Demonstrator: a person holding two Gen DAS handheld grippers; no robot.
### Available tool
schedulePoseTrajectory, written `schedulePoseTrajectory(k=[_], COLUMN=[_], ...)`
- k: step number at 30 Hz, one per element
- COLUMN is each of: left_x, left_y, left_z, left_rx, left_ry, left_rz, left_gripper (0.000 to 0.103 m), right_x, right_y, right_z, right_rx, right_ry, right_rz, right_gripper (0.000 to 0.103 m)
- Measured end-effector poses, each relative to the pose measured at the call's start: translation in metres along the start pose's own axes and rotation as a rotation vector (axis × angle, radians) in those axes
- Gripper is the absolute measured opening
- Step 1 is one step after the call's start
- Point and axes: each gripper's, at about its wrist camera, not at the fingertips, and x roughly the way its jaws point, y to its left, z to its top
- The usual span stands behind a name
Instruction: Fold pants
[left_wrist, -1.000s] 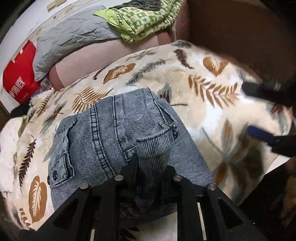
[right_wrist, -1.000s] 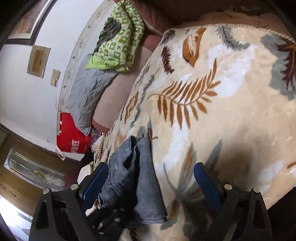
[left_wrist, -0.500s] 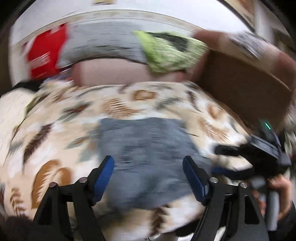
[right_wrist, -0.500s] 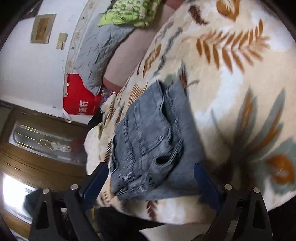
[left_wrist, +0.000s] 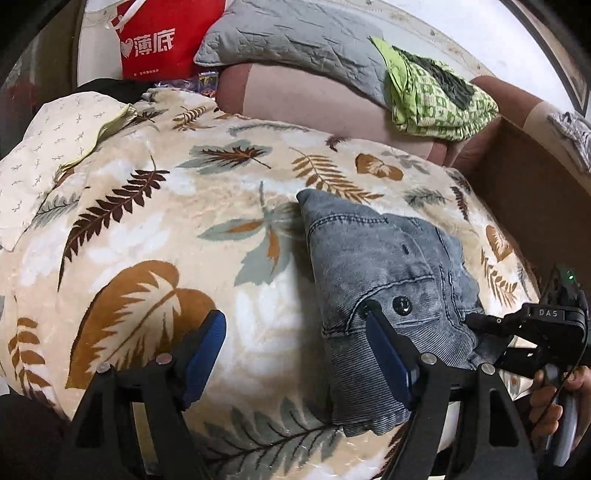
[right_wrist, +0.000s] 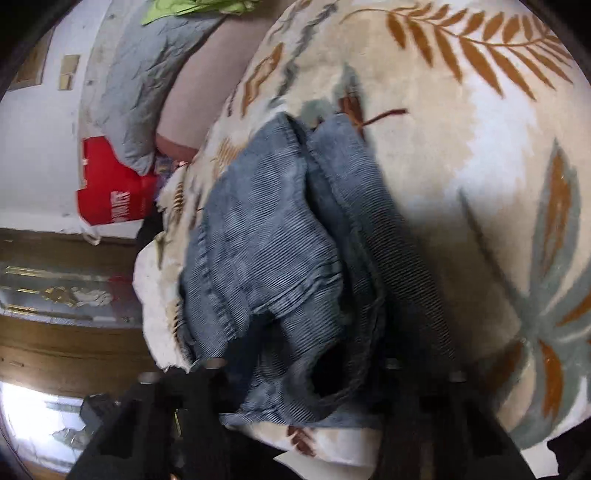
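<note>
Left claw (left_wrist: 295, 354) gapes, angled down beside folded pants (left_wrist: 384, 280); right claw (right_wrist: 306, 369) closing on their edge.

The right gripper's (right_wrist: 306, 373) fingertips are hidden under the folded grey-blue corduroy pants (right_wrist: 280, 258), which are blurred by motion.

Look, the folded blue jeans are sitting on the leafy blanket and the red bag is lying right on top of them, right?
Not quite. The red bag is not on the jeans; it stands far behind the leafy blanket, beside the grey pillow, as the left wrist view shows. The folded jeans do lie on the blanket.
</note>
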Motion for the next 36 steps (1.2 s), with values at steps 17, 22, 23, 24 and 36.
schedulePoseTrajectory(k=[17,22,23,24,36], left_x=[0.042,0.045,0.046,0.046,0.036], left_y=[-0.046,-0.032,-0.030,-0.028,-0.021], left_z=[-0.007,-0.007,-0.008,-0.009,-0.005], left_rx=[0.205,0.136,0.126,0.115,0.071], left_ry=[0.069,0.074,0.071,0.071,0.064], left_rz=[0.138,0.090,0.083,0.074,0.044], left_gripper=[0.086,0.091,0.092,0.093,0.093], right_x=[-0.057,-0.105,-0.107,-0.104,-0.034], right_y=[-0.012,-0.012,-0.008,-0.002,-0.021], right_z=[-0.032,-0.045,-0.048,-0.052,-0.056], right_rx=[-0.129,-0.055,-0.046,-0.044,0.091], right_ry=[-0.221,-0.328,-0.311,-0.273,-0.127], right_rz=[-0.085,0.006,0.070,0.144,0.171], right_gripper=[0.065,0.070,0.070,0.070,0.066])
